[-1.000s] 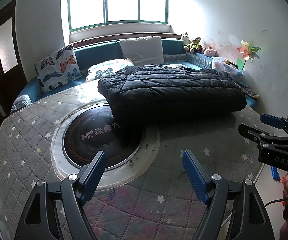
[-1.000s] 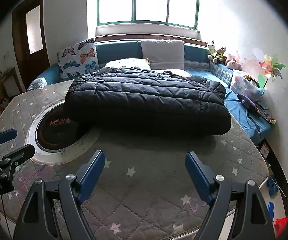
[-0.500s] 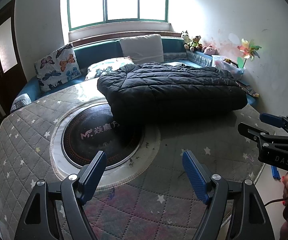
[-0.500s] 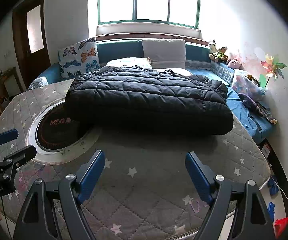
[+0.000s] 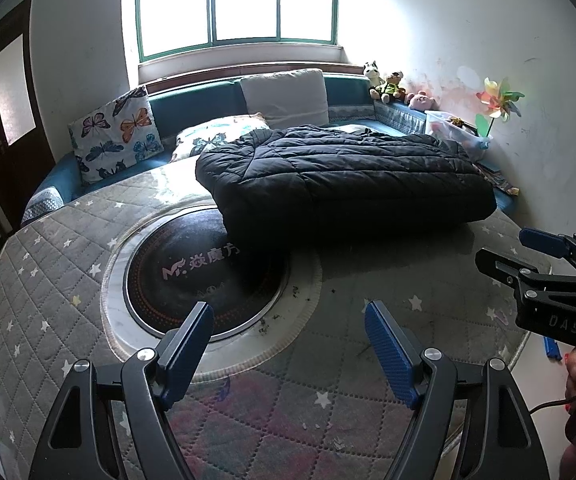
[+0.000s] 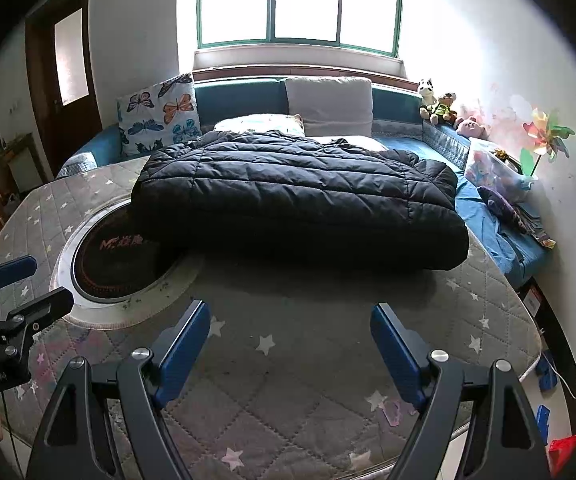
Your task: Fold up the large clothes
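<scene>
A black quilted puffer jacket (image 5: 344,176) lies folded into a thick rectangle at the far side of the round quilted table (image 5: 47,280), partly over the dark centre disc. In the right wrist view the jacket (image 6: 300,196) fills the middle distance. My left gripper (image 5: 290,334) hovers open over the table's near edge, nothing between its blue pads. My right gripper (image 6: 290,334) is open too, well short of the jacket's near edge. The right gripper (image 5: 528,252) also shows at the right edge of the left wrist view, and the left gripper (image 6: 19,284) at the left edge of the right wrist view.
A dark round disc (image 5: 203,272) with a white ring sits in the table's middle. A teal sofa (image 6: 239,100) with butterfly cushions (image 5: 115,132) curves behind. Plush toys (image 6: 440,106), a clear box (image 6: 496,168) and a pinwheel (image 6: 548,136) stand at the right wall. A door (image 6: 67,68) is at left.
</scene>
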### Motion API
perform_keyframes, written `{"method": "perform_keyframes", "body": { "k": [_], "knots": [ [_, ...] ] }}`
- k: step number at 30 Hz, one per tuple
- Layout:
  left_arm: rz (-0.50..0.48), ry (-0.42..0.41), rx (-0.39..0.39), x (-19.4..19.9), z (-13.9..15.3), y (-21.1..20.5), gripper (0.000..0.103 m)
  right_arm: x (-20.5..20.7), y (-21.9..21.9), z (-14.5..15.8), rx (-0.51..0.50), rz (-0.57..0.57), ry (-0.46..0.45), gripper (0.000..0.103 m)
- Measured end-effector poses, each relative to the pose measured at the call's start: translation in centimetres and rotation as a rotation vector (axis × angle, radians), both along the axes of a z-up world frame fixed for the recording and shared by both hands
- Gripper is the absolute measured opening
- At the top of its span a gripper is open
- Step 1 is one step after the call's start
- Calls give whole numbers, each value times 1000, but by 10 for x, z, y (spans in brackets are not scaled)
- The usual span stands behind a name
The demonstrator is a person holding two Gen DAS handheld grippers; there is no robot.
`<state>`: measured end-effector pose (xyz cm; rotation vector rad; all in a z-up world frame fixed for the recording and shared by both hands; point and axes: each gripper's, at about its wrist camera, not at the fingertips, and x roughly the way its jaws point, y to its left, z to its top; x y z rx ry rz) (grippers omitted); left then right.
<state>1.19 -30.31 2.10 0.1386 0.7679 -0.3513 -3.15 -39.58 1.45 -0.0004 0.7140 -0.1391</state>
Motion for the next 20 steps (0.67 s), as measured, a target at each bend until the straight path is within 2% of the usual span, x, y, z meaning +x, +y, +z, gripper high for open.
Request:
{"method": "perform_keyframes", "body": {
  "k": [20],
  "knots": [
    [7, -30, 1, -2, 2, -2, 83, 7, -3, -6, -2, 20, 13, 90]
  ]
}}
